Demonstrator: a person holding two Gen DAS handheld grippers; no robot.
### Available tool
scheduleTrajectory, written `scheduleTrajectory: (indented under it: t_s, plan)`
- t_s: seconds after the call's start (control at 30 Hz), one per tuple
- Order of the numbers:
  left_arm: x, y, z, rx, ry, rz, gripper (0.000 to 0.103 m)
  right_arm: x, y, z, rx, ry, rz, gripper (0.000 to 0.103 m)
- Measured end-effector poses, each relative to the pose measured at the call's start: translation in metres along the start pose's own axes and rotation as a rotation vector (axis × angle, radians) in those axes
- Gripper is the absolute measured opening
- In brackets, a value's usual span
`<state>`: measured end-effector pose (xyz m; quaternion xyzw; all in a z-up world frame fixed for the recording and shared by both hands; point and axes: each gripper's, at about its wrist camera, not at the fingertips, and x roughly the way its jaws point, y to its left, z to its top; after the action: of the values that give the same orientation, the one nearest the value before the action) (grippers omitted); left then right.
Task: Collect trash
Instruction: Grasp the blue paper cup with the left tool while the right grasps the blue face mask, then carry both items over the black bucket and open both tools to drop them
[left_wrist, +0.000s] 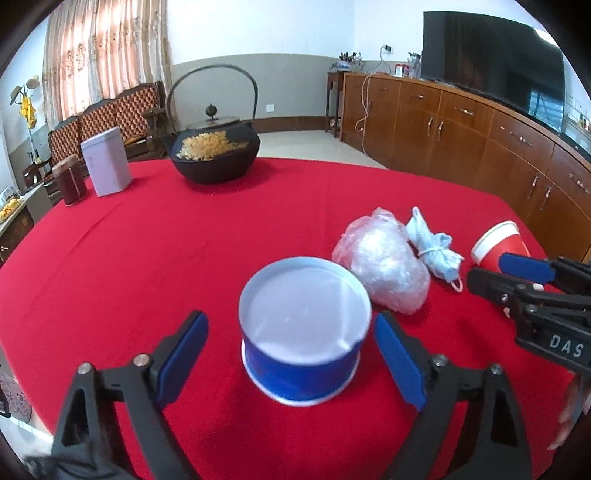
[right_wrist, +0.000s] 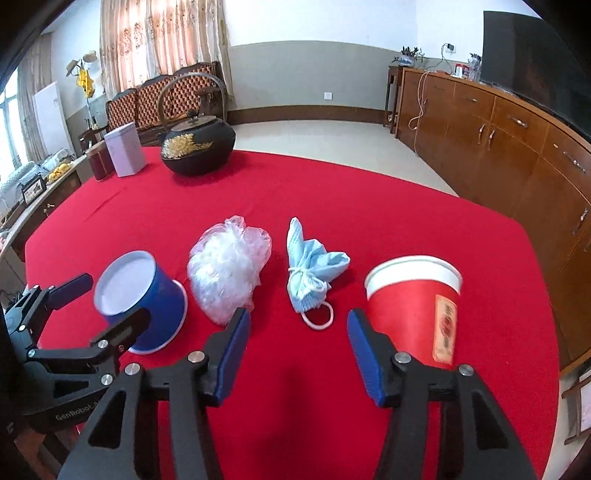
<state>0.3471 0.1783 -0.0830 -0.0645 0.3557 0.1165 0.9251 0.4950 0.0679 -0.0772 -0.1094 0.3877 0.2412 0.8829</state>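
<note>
An upside-down blue paper cup (left_wrist: 303, 336) stands on the red tablecloth (left_wrist: 184, 251), between the fingers of my open left gripper (left_wrist: 291, 354), which do not touch it. It also shows in the right wrist view (right_wrist: 142, 301). To its right lie a crumpled clear plastic bag (left_wrist: 382, 262) (right_wrist: 227, 267), a knotted light-blue face mask (left_wrist: 434, 245) (right_wrist: 312, 271) and a red paper cup (left_wrist: 498, 247) (right_wrist: 413, 306). My right gripper (right_wrist: 299, 325) is open and empty, just in front of the mask, with the red cup at its right finger.
A black iron teapot (left_wrist: 216, 151), a white box (left_wrist: 106, 162) and a dark red canister (left_wrist: 69, 180) stand at the table's far side. Wooden cabinets (left_wrist: 480, 140) with a television run along the right. A sofa stands behind.
</note>
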Motion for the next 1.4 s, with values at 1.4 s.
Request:
scheduleTrajectory:
  t_s: [1.4]
  plan:
    - [-0.061,-0.010,-0.021,0.033,-0.090,-0.054,0.074,-0.088,0.009,-0.051,-0.048,-0.096,-0.027,0.016]
